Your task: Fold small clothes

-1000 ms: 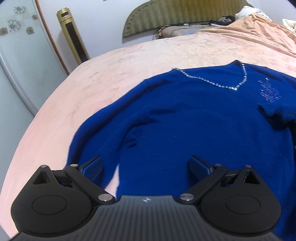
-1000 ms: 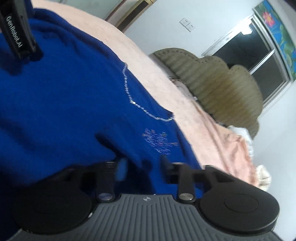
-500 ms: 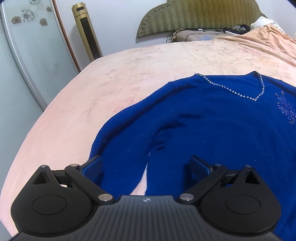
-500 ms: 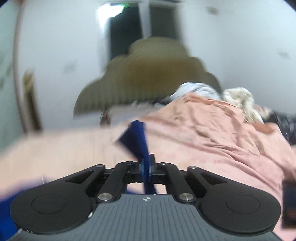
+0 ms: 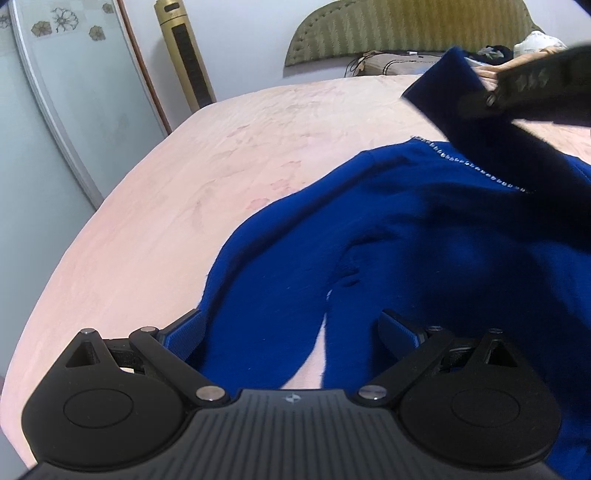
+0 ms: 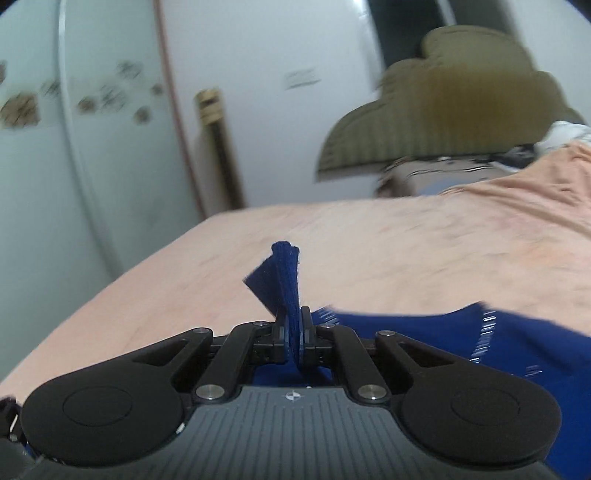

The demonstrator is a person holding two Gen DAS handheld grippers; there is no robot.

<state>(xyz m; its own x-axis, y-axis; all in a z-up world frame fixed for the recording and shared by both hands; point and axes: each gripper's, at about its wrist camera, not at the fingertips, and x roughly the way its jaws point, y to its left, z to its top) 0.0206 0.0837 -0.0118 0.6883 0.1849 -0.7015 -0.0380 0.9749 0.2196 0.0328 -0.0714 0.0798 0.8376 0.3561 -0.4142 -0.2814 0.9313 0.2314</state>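
A blue sweater (image 5: 388, 229) with a beaded V neckline lies spread on the pink bed (image 5: 184, 192). My left gripper (image 5: 291, 328) is open and hovers low over its left sleeve, with the cloth between the fingers but not pinched. My right gripper (image 6: 294, 332) is shut on the sweater's right sleeve cuff (image 6: 284, 277) and holds it lifted above the sweater body. In the left wrist view the right gripper (image 5: 524, 92) shows at the upper right with the raised sleeve (image 5: 454, 96) hanging from it.
A padded olive headboard (image 5: 406, 29) and piled bedding (image 6: 517, 192) are at the far end of the bed. A gold tower fan (image 5: 184, 55) and a glass wardrobe door (image 5: 74, 92) stand along the left wall. The bed's left edge curves down nearby.
My right gripper shut on the right sleeve cuff, lifted it and swung it leftwards over the sweater. My left gripper drifted slightly left and stayed open.
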